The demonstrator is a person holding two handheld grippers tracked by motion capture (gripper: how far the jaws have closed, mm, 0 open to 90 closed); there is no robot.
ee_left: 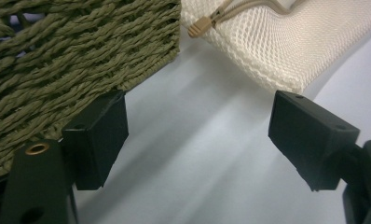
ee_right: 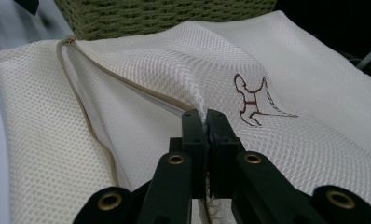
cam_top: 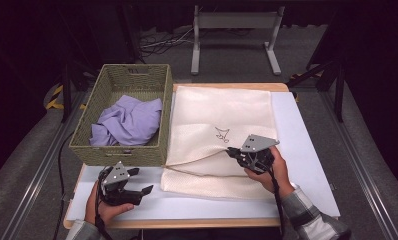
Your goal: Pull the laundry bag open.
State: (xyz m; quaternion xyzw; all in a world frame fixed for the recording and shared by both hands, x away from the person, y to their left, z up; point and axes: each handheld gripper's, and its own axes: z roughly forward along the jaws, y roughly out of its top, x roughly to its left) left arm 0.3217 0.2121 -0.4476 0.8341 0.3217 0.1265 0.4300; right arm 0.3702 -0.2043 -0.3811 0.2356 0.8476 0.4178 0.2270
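On the table, mesh laundry bag lies flat beside the wicker basket, which holds the lavender garment. My right gripper is clenched on the upper mesh layer at the zipper opening, lifting it. My left gripper hangs released near the basket corner. Step judged: opening the bag. Next: fetch the garment with the left.

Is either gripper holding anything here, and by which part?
The right gripper pinches the mesh bag by the upper edge of its open zipper slit. The left gripper is open, holding nothing.
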